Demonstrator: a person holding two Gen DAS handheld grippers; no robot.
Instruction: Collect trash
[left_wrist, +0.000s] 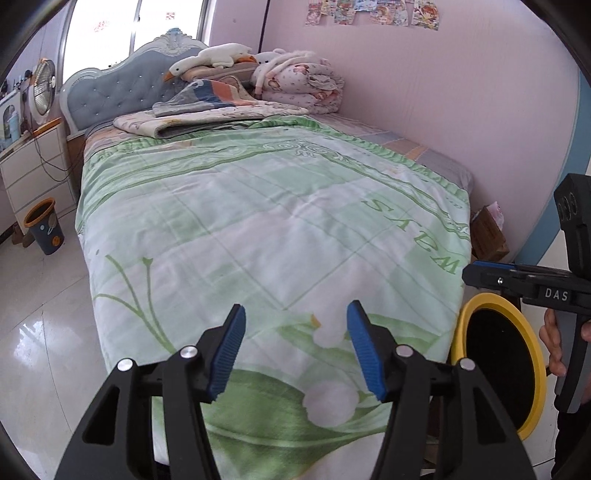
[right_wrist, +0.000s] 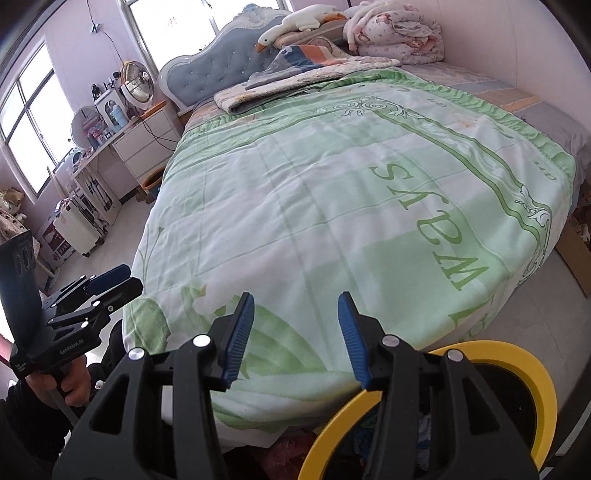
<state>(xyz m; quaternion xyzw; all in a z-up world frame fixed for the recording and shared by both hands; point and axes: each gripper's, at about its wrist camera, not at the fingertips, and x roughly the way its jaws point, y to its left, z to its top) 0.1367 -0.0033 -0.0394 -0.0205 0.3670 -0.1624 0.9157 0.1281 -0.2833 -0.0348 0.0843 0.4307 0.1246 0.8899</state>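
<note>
Two grippers, left gripper (left_wrist: 295, 347) and right gripper (right_wrist: 296, 338), jaws spread, empty, over quilt (left_wrist: 258, 206) foot edge, yellow-rimmed bin (right_wrist: 498, 350) perhaps touching.

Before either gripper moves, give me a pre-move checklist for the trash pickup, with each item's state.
1. Left gripper open and empty: ok.
2. Right gripper open and empty: ok.
3. Yellow-rimmed bin within view at the bed's foot: ok.
4. Trash located on the green quilt: not ok, none visible.
5. Bin contents: cannot tell, interior dark.
6. Grippers apart from each other: ok.
</note>
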